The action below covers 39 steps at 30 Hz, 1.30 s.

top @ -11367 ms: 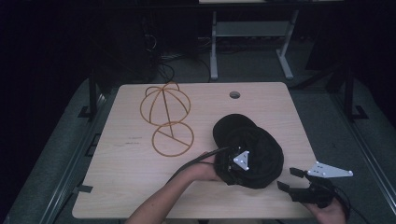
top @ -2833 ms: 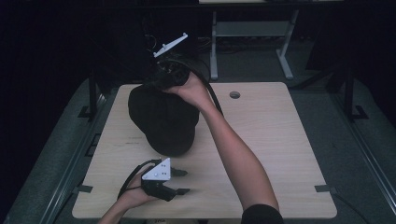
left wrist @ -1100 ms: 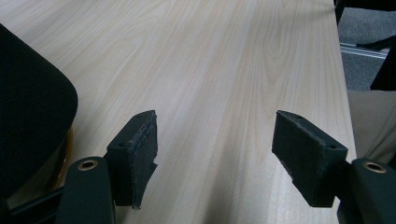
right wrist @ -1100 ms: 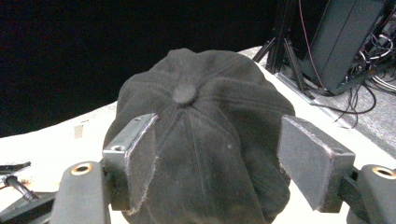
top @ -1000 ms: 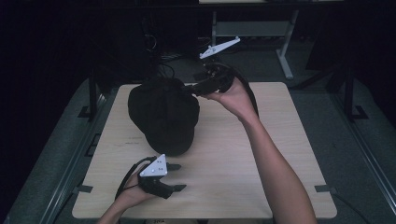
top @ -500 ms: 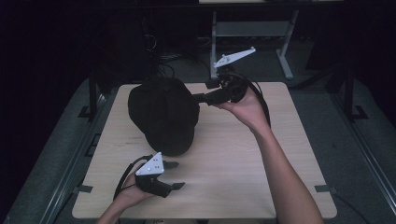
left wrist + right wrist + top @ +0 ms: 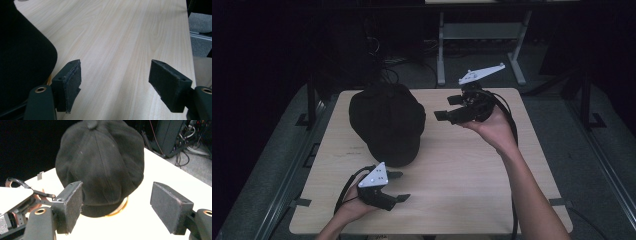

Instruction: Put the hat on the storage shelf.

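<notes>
Under the black newsboy cap a thin arc of orange wire stand peeks out below the brim in the right gripper view; the rest of the stand is hidden by the fabric. Everything beyond the table's far edge is too dark to make out well. In the left gripper view the cap is cut off by the left frame edge, leaving a dark rounded lobe at 9 o'clock.

From the high view the cap sits on the far left part of the table, at about 10 o'clock from the table's middle. Its long axis runs from 12 to 6 o'clock, with the brim end toward 6, facing the person; the top button shows at 12 o'clock in the right gripper view.

Relative to the cap, the left gripper lies at 6 o'clock, just beside the brim but apart from it, low over the table, jaws pointing toward 3 o'clock. The right gripper is held up at the cap's 3 o'clock, near it, jaws pointing toward 9 o'clock at the crown.

Both pairs of jaws stand spread wide and have just been opening; nothing lies between either pair.
</notes>
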### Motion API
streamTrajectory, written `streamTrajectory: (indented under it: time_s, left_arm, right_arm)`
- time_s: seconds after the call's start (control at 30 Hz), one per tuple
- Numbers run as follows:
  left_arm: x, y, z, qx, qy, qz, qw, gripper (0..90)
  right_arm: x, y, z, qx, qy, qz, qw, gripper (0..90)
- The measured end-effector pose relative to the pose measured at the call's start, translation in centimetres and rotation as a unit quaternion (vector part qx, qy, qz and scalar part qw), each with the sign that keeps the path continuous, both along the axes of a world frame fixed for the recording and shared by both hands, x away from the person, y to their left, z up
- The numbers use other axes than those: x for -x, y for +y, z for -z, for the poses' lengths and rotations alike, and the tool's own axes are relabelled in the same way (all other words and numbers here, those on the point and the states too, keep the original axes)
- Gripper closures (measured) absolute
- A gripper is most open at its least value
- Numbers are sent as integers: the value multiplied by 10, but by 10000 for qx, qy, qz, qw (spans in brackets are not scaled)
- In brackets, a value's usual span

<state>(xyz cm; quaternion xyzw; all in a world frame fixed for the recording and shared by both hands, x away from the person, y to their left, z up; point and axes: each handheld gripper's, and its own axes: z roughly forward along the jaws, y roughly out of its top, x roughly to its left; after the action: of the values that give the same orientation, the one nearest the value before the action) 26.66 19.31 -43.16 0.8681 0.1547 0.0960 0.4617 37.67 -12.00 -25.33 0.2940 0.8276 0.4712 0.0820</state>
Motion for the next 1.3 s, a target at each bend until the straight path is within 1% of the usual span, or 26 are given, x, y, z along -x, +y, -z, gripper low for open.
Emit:
streamTrajectory:
  time_s: [0.13,0.27,0.4,0.63,0.73,0.77,0.83,0.93,1.17,1.2,1.3]
  left_arm:
    - [0,1,0,29,34,-51,10000,251]
    - [-2,3,-1,-32,-7,-62,10000,243]
    - [-2,4,-3,19,-9,-86,10000,239]
    - [-3,5,-2,-18,-8,-105,9999,238]
    - [-3,6,-2,14,5,-129,9999,238]
    - [-3,6,-2,-28,-17,-116,9999,238]
    - [-3,5,-2,31,8,-132,9999,238]
    - [-3,5,-2,14,-1,-117,9999,238]
    - [-3,6,-2,-6,0,-132,9999,238]
    - [-4,6,-2,-20,-3,-135,9999,238]
    - [-4,6,-1,-17,5,-139,9999,238]
  right_arm:
    - [-1,-6,9,-6,113,61,9999,245]
    - [1,-8,16,15,178,85,9998,240]
    - [4,-10,22,38,206,68,9998,235]
    - [9,-18,29,67,245,101,9996,232]
    - [11,-21,32,60,272,136,9995,229]
    - [12,-24,34,55,278,161,9995,228]
    - [13,-28,37,60,294,195,9994,227]
    - [16,-34,42,40,345,247,9991,225]
    - [21,-43,51,33,373,295,9989,222]
    - [23,-47,54,28,413,337,9986,219]
    - [25,-52,59,12,412,361,9985,215]
